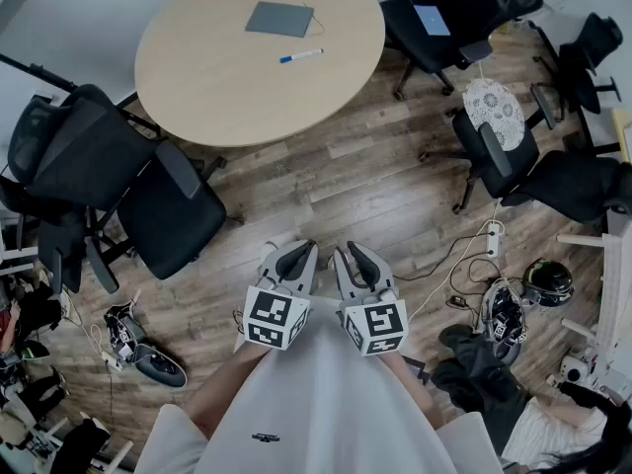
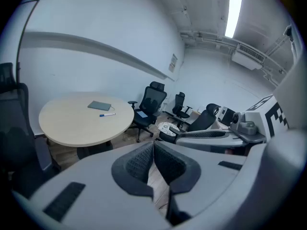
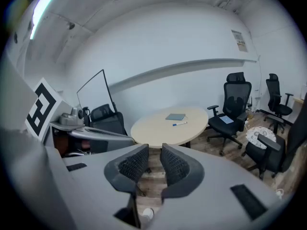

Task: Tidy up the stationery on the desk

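Observation:
A grey notebook (image 1: 279, 18) (image 2: 99, 106) (image 3: 175, 117) lies on the far side of the round wooden table (image 1: 197, 77) (image 2: 72, 128) (image 3: 158, 128). A blue-capped marker pen (image 1: 300, 55) (image 2: 107, 114) (image 3: 180, 123) lies just in front of it. Both grippers are held close to my body, well short of the table and above the floor. My left gripper (image 1: 296, 257) (image 2: 153, 147) is shut, pads touching at the tips, holding nothing. My right gripper (image 1: 353, 257) (image 3: 154, 152) has a narrow gap between its pads and is empty.
Black office chairs stand left of the table (image 1: 128, 186) and along the right side (image 1: 434, 18) (image 1: 499, 151). A power strip with cables (image 1: 494, 237), a helmet (image 1: 546, 282) and shoes (image 1: 148, 358) lie on the wooden floor.

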